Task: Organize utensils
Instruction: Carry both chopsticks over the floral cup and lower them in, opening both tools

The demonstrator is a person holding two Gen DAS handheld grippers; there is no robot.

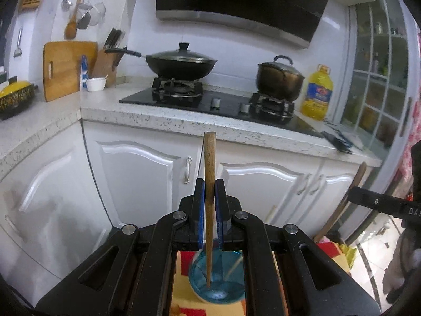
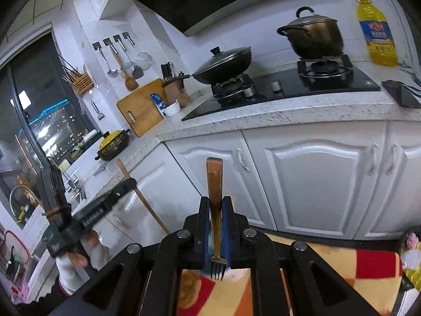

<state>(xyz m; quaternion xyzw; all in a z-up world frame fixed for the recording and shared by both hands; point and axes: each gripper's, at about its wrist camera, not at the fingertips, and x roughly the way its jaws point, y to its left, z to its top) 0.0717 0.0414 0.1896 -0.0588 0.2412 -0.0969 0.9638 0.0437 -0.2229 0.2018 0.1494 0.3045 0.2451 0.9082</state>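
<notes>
My left gripper point(image 1: 209, 192) stands clamped on a round wooden handle point(image 1: 209, 173), whose lower end reaches down behind the jaws into a blue glass cup point(image 1: 217, 287) (a pale stick leans there too). My right gripper point(image 2: 215, 205) stands clamped on a wooden-handled fork point(image 2: 215, 210), tines point(image 2: 218, 268) hanging below the jaws over a patterned cloth point(image 2: 342, 258).

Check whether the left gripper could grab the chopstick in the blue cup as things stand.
Probably not: the left gripper is shut on a wooden-handled utensil that runs down into the blue cup, where the chopstick leans. It must let go first.
</notes>
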